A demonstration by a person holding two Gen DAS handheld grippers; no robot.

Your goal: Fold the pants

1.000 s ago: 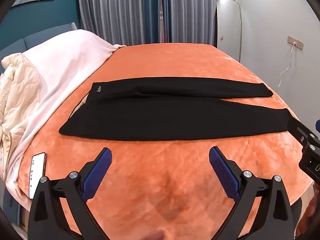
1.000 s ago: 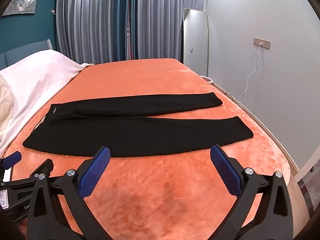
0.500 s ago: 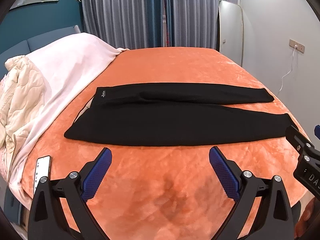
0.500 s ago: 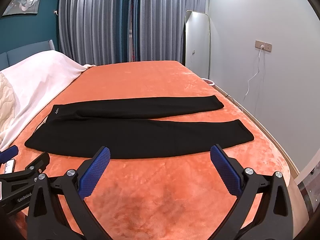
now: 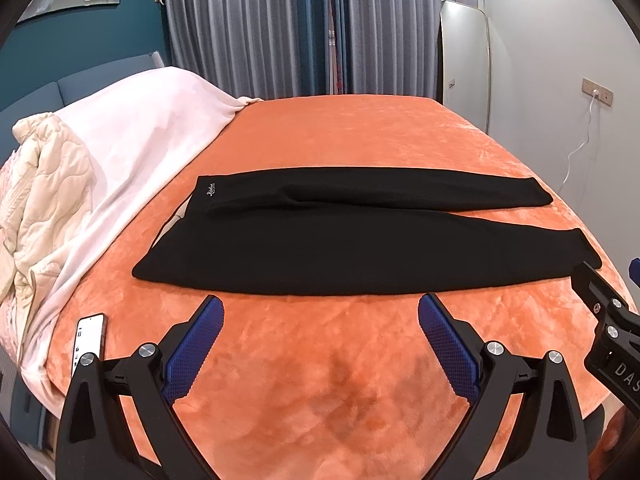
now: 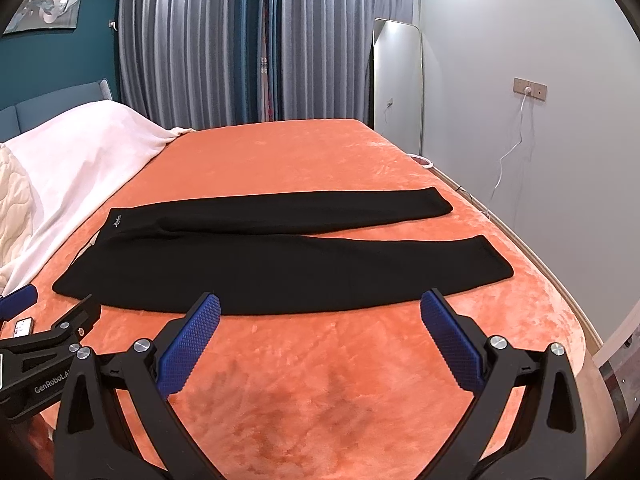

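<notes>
Black pants (image 5: 360, 248) lie flat on the orange blanket (image 5: 340, 144) that covers the bed, spread sideways across it. The waistband is toward the left, near the white blanket (image 5: 132, 136) over the pillows, and the two legs run to the right. The far leg (image 6: 304, 210) and the near leg (image 6: 304, 276) touch near the waist and part slightly toward the cuffs, showing a thin wedge of orange between them. A small pale logo (image 5: 211, 191) sits at the far corner of the waistband.

The left claw (image 5: 320, 322) hangs above bare orange blanket just in front of the near edge of the pants, its blue pads (image 5: 196, 344) spread wide and gripping nothing. The right claw (image 6: 320, 320) is likewise released, spread wide and empty, with its tips close to the near hem of the pants without touching.

A phone (image 5: 89, 338) lies on the bed's near left corner, beside the white blanket. A cream quilt (image 5: 44, 200) is bunched at the far left. Grey curtains (image 6: 208, 40) and a standing mirror (image 6: 398, 80) line the far wall.
</notes>
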